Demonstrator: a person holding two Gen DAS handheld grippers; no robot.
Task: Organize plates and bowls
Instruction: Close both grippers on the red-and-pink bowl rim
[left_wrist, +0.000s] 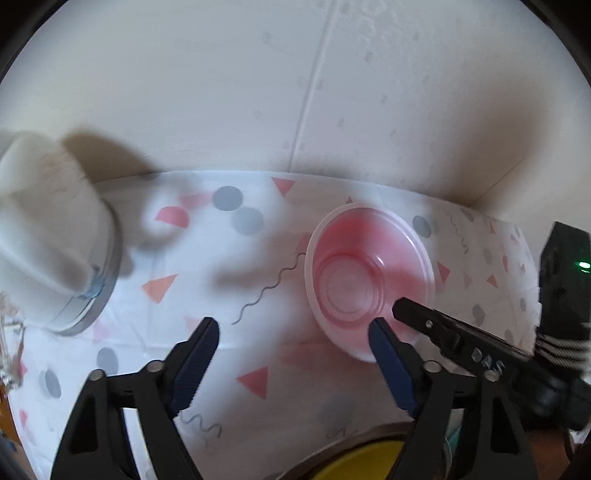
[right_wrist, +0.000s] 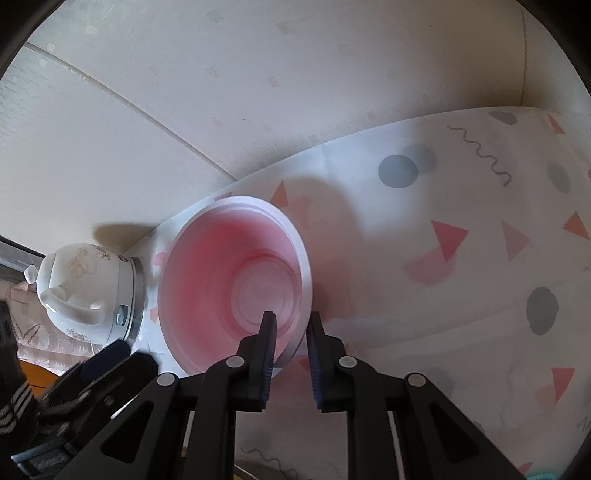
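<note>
Cream wall panels back a patterned tablecloth (left_wrist: 207, 258) with a white kettle (left_wrist: 48, 236) at the left of the left wrist frame, close to the wall. At lower centre the left gripper (left_wrist: 291, 328) hangs with its jaws wide apart and nothing between them, bare cloth ahead of it. Right of centre the pink bowl (left_wrist: 354, 266) is tilted on edge, the right gripper (right_wrist: 290, 328) clamped on its rim, with cloth spreading open to the right.
</note>
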